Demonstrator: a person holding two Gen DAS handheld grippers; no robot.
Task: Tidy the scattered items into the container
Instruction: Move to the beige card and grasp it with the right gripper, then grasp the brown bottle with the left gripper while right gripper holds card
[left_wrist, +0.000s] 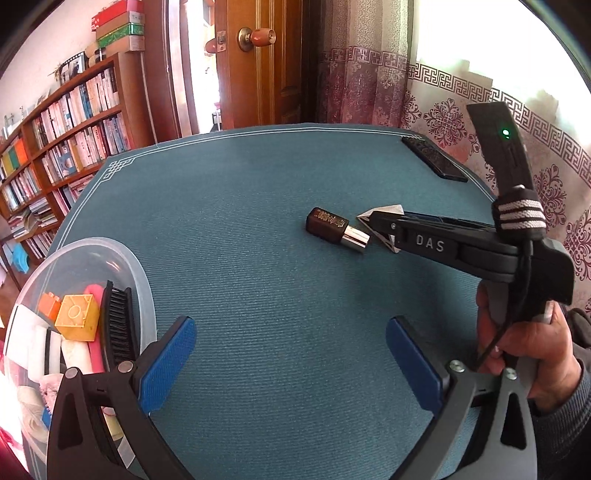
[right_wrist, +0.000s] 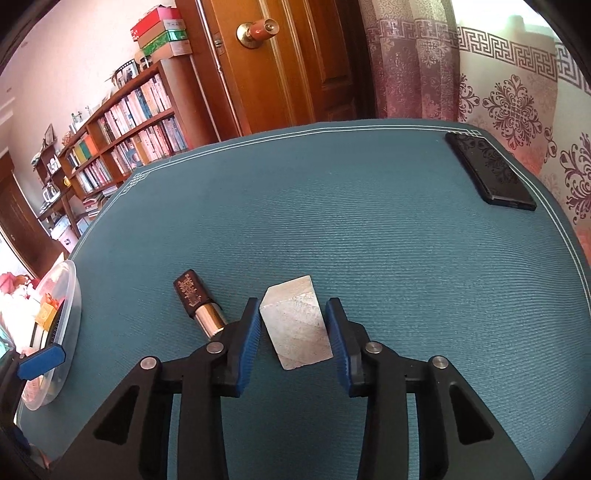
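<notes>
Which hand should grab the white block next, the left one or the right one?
The right one, probably. The right gripper already has its open fingers on either side of the white block, so it only needs to close. The left gripper is open over bare mat beside the container.

Left wrist view low over table (left_wrist: 258, 221), right wrist view nearer, both facing door (right_wrist: 288, 66)

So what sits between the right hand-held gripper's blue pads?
A pale stone block, resting on the teal mat with jaws open around it, in the right wrist view.
</notes>
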